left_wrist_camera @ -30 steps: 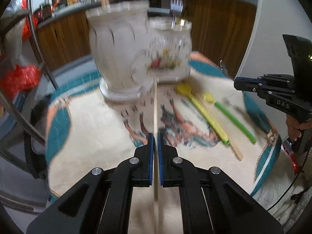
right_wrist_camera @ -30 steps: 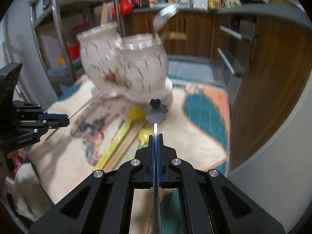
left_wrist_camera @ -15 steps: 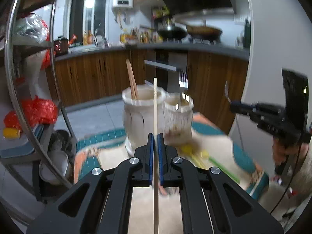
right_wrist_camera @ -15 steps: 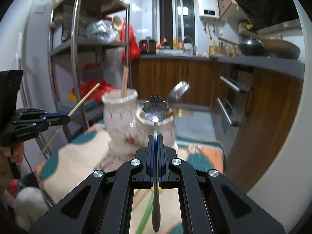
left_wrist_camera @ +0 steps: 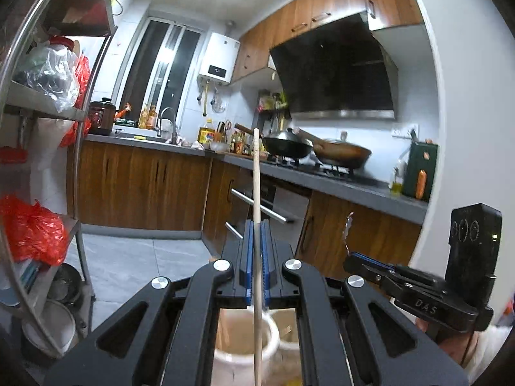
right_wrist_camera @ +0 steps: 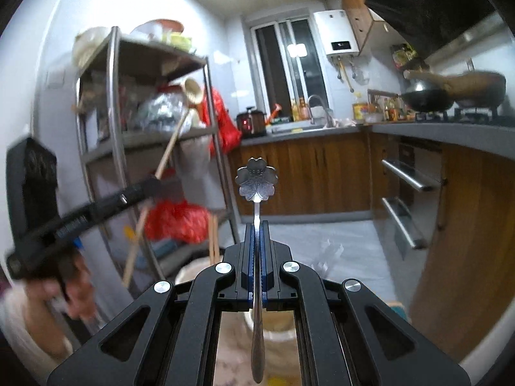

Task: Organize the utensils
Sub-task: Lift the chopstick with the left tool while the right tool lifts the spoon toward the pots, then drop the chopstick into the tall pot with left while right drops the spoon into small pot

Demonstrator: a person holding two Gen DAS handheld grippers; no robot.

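Our left tongs pinch a wooden spoon upright; our right tongs clamp a metal spoon. Both jars sit just below the tongs. We should tip each handle down, centre it over its jar mouth, then release.

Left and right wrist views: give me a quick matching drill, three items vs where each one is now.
Items:
1. thin wooden stick with a spoon end
2. flower-headed metal spoon
3. black wok

Places:
A. on the stove
B. clamped in the left claw
C. clamped in the right claw

Pairs: 1-B, 2-C, 3-A
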